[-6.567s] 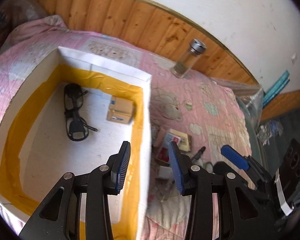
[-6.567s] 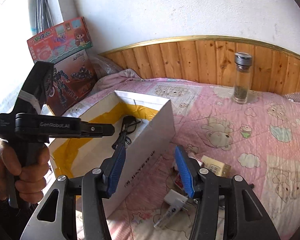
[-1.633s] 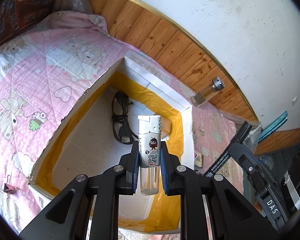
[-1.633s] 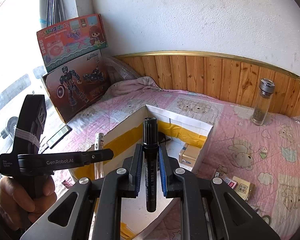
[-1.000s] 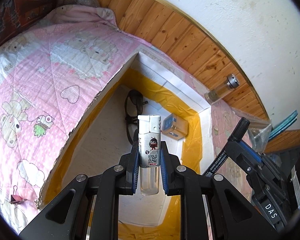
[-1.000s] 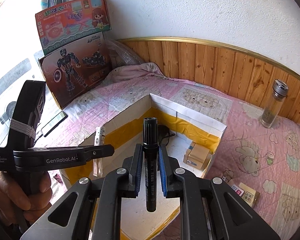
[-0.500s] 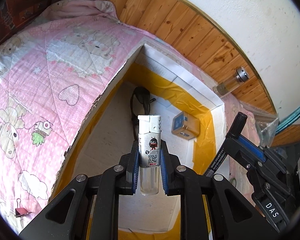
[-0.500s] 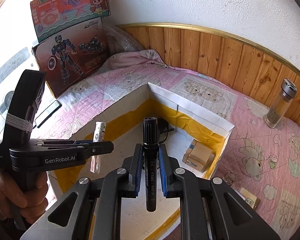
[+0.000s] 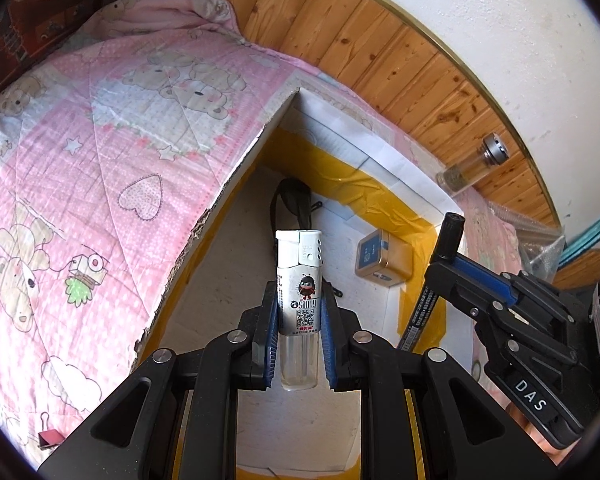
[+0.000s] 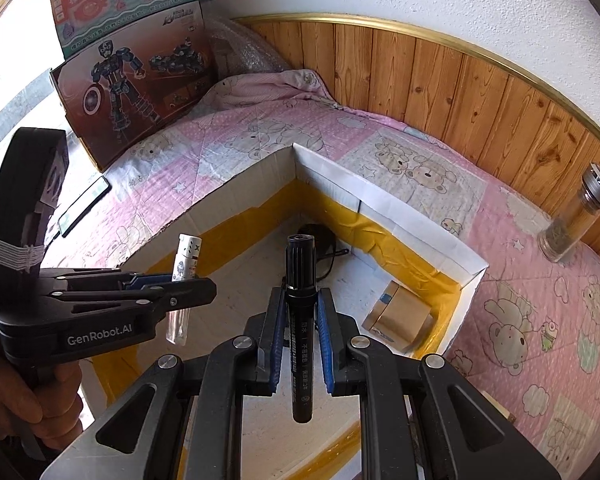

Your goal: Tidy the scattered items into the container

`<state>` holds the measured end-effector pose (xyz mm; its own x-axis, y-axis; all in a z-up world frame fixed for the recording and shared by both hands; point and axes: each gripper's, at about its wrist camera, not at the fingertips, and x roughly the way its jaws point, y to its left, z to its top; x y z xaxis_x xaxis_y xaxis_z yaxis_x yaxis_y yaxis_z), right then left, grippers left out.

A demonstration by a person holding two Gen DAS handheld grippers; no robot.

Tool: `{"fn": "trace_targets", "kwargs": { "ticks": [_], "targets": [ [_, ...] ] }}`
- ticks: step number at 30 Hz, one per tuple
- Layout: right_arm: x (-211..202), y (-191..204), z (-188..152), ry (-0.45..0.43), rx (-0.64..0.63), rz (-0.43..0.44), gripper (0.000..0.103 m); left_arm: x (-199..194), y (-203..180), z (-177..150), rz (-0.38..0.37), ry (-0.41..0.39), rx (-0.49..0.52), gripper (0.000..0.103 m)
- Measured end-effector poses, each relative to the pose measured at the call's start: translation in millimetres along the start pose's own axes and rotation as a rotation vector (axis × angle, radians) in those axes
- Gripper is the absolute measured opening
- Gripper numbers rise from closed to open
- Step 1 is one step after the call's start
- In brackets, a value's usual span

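Note:
My left gripper (image 9: 299, 334) is shut on a white lighter (image 9: 299, 280), held upright above the open white box (image 9: 364, 160) with yellow tape inside. My right gripper (image 10: 300, 332) is shut on a black marker (image 10: 300, 320), also upright over the box (image 10: 400, 208). The right gripper and its marker (image 9: 432, 276) show at the right of the left wrist view; the left gripper and lighter (image 10: 184, 280) show at the left of the right wrist view. Inside the box lie black glasses (image 9: 294, 200) and a small tan carton (image 9: 384, 258).
The box sits on a pink bear-print quilt (image 9: 100, 152) against a wooden wall panel (image 10: 460, 88). A glass bottle with a metal cap (image 10: 576, 216) stands by the wall. Toy boxes (image 10: 132, 60) lean at the far left. A red binder clip (image 9: 48, 438) lies on the quilt.
Both grippers picked up their items, the lighter and the marker, then moved over the box. In the last second they have come lower and further over its inside.

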<state>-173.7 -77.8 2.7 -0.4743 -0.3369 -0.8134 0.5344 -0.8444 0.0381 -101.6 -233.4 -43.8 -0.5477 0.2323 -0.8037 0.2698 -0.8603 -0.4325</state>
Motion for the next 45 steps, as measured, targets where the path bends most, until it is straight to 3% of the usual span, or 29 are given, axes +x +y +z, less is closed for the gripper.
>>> {"fn": "trace_targets", "kwargs": {
  "ticks": [29,45],
  "targets": [
    [69.1,-14.7,36.4,0.217,0.000,-0.017,0.017,20.0,-1.1,8.2,0.045,0.039,0.032,0.019],
    [102.9,-26.6,44.0,0.323,-0.003,-0.031,0.017,22.2,2.5,16.4,0.010,0.062,-0.091,0.019]
  ]
}}
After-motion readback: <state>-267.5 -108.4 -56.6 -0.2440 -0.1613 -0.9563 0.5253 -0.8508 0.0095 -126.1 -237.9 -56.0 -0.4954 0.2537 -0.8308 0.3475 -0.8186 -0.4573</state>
